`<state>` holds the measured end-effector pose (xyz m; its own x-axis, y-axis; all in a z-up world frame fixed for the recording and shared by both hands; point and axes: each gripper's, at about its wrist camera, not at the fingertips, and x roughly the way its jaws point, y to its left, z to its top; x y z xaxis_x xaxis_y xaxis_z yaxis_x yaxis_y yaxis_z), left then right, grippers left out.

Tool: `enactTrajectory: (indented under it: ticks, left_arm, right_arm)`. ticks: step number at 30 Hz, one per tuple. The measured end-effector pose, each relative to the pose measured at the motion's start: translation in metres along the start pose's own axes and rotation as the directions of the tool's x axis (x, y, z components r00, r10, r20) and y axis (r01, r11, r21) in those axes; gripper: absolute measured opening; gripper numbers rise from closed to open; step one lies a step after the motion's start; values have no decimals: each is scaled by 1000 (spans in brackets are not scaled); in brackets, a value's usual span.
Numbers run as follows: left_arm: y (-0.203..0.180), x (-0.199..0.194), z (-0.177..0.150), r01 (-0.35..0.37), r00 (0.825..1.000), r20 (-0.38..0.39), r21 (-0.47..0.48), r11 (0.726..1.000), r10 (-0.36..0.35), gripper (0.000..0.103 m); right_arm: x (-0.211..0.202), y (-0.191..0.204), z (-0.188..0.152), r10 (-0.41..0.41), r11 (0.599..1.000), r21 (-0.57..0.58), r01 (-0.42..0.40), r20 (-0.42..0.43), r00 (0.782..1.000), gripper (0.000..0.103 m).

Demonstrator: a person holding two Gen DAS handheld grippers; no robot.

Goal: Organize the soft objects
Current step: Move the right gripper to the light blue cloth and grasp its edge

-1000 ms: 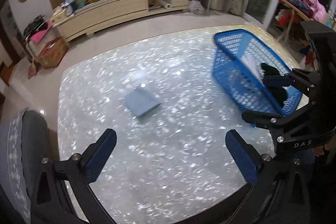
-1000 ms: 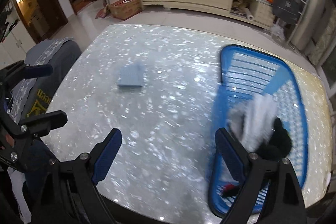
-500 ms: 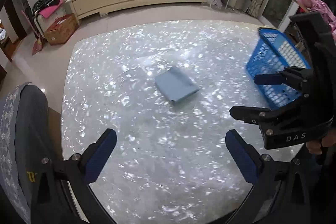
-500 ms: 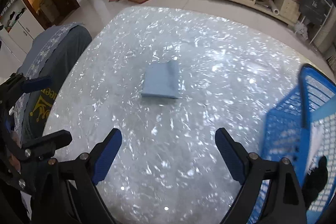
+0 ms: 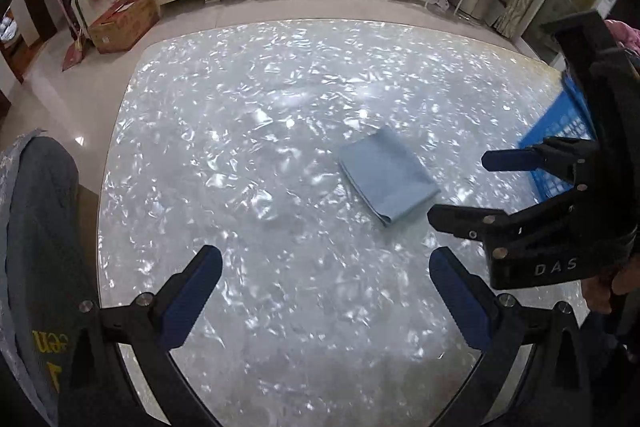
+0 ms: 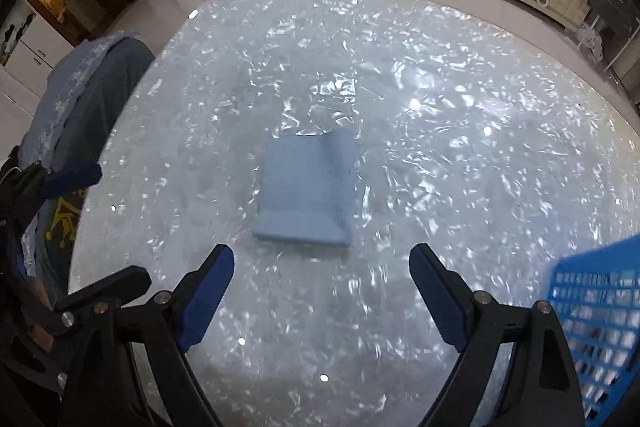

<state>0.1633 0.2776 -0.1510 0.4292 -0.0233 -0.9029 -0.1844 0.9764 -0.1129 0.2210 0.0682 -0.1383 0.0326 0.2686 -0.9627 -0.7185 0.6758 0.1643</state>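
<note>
The folded blue cloth lies flat on the shiny marbled surface, and in the left wrist view it sits ahead of my left tongs and off to their right, well apart from the pads. Its long axis runs on a diagonal here, from upper left to lower right. My left tongs stand wide apart with nothing between them. My right tongs hang just beside the cloth's right corner, so I judge the right hand the nearer one. The blue basket shows behind them at the surface's right edge.

In the right wrist view the cloth lies straight ahead of my right tongs, almost centred between the pads and a little beyond their tips. Its long axis runs away from me, with the thick folded edge nearest. These tongs are spread wider than the cloth's near edge and grip nothing. The surface is bare all round the cloth, so I have free room on every side to come down. The basket rim is at lower right, just beside the right pad. A chair back stands at the left edge, with my left tongs near it.
</note>
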Motion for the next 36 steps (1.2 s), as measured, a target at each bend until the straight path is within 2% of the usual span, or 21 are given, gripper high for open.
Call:
enactTrajectory:
  ticks: [3,8,13,17,19,20,23,24,25,27,31,36]
  left_arm:
    - [4,10,3,-28,1000,1,-1,1000,28,103]
    - [14,26,6,-21,1000,-9,-30,999,20,103]
    - [22,35,4,-11,1000,-18,-48,999,10,103]
    - [24,36,3,-2,1000,-12,-52,999,2,103]
    - [25,36,3,-1,1000,-10,-55,998,1,103]
    - [26,36,2,-1,1000,-9,-56,998,0,103]
    - [26,38,2,-7,1000,-13,-59,998,6,103]
    - [25,38,1,-10,1000,-13,-58,998,9,103]
    - [25,39,0,-16,1000,-13,-56,998,15,103]
    - [24,39,-1,-40,999,-15,-46,998,39,103]
    - [22,31,-5,-39,999,-14,-42,998,38,103]
    - [13,9,-8,-16,1000,9,-48,999,17,103]
  right_arm:
    - [16,3,8,4,1000,0,-4,-20,1000,77]
    - [37,3,19,3,1000,6,-3,-58,998,74]
    - [46,-3,32,27,999,34,-25,-73,997,52]
    - [53,0,37,50,998,48,-46,-85,995,47]
    - [56,3,40,27,999,38,-23,-84,996,39]
    - [57,7,40,12,1000,30,-10,-84,996,30]
    - [62,21,43,-49,998,-34,46,-86,995,23]
    - [63,25,44,-44,998,-49,40,-86,995,16]
    - [63,27,43,-37,998,-54,33,-88,995,15]
    - [66,30,45,-11,999,-46,7,-97,995,4]
    - [65,37,42,-21,999,-30,18,-84,996,3]
    - [36,38,24,16,1000,-22,-17,-59,998,3]
